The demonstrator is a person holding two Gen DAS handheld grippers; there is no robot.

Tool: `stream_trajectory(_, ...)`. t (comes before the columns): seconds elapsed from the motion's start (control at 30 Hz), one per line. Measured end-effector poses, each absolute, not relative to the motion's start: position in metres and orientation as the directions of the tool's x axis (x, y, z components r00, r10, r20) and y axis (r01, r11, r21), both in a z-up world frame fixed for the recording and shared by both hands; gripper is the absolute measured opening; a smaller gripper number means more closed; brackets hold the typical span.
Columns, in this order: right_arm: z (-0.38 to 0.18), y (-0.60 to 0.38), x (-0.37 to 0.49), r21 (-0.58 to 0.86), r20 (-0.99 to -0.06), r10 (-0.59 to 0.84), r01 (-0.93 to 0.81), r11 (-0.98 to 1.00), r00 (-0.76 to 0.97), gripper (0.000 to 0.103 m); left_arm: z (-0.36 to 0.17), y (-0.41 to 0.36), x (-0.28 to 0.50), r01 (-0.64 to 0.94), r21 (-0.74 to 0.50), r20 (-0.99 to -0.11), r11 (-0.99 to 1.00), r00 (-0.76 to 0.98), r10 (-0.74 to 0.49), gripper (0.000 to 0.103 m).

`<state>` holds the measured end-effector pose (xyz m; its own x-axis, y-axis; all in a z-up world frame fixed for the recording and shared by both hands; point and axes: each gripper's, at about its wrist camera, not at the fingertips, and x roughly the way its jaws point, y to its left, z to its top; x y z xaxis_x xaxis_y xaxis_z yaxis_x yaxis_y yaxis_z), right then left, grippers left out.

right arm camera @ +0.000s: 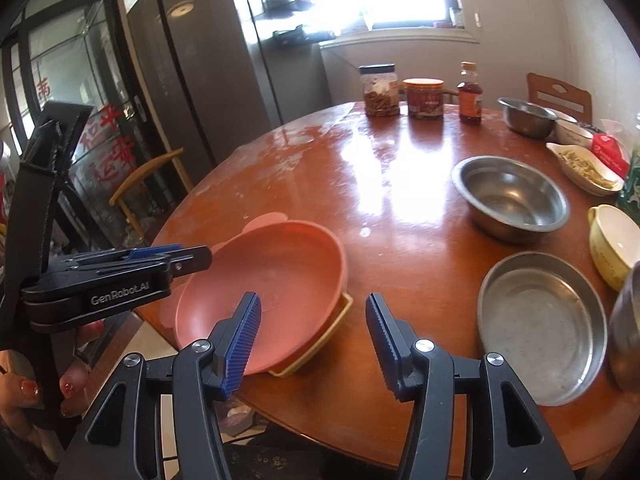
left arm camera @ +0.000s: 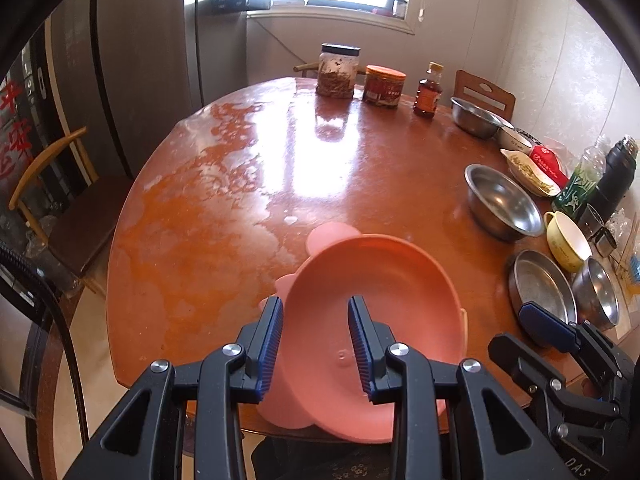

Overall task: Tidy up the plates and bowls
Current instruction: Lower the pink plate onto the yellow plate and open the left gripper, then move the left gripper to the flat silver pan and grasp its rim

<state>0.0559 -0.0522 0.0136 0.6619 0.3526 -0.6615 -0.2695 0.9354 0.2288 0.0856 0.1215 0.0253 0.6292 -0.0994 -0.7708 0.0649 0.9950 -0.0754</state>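
Note:
A pink plate (left arm camera: pixel 372 300) with round ears lies tilted at the table's near edge, on top of a yellow dish (right arm camera: pixel 316 344) of which only a corner shows. My left gripper (left arm camera: pixel 316 308) is shut on the plate's left rim, with one pad outside the wall and one inside. From the right wrist view the left gripper (right arm camera: pixel 200 256) reaches in from the left to that rim. My right gripper (right arm camera: pixel 314 340) stands open just right of the plate (right arm camera: pixel 272 280), with nothing between its pads.
On the round brown table (right arm camera: pixel 400 260) a flat steel pan (right arm camera: pixel 540 320) and a steel bowl (right arm camera: pixel 510 196) stand to the right, beside a yellow cup (right arm camera: pixel 612 244). Jars and a bottle (right arm camera: pixel 470 96) line the far edge. A wooden chair (left arm camera: pixel 60 200) is at the left.

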Motion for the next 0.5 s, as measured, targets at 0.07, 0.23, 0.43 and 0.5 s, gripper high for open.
stream_trajectory(0.07,0.016,-0.063,0.054,0.239,-0.656,0.343,-0.246,0.939,0.673,0.057,0.030,0.111,0.085,0.084,-0.069,-0.765,0.994,0.635,-0.107,0.034)
stream_trajectory(0.23,0.024,-0.090,0.042,0.230,-0.633,0.289,-0.183,0.956,0.718,0.057,0.039,0.081,0.083,0.137,-0.062,-0.754,0.989,0.643,-0.136,0.035)
stream_trajectory(0.43,0.028,-0.132,0.021,0.219,-0.595,0.196,-0.078,0.973,0.780,0.059,0.043,0.041,0.082,0.207,-0.072,-0.745,0.976,0.639,-0.191,0.041)
stream_trajectory(0.5,0.025,-0.148,0.014,0.236,-0.593,0.179,-0.043,0.971,0.785,0.059,0.043,0.026,0.081,0.233,-0.078,-0.745,0.969,0.633,-0.212,0.041)
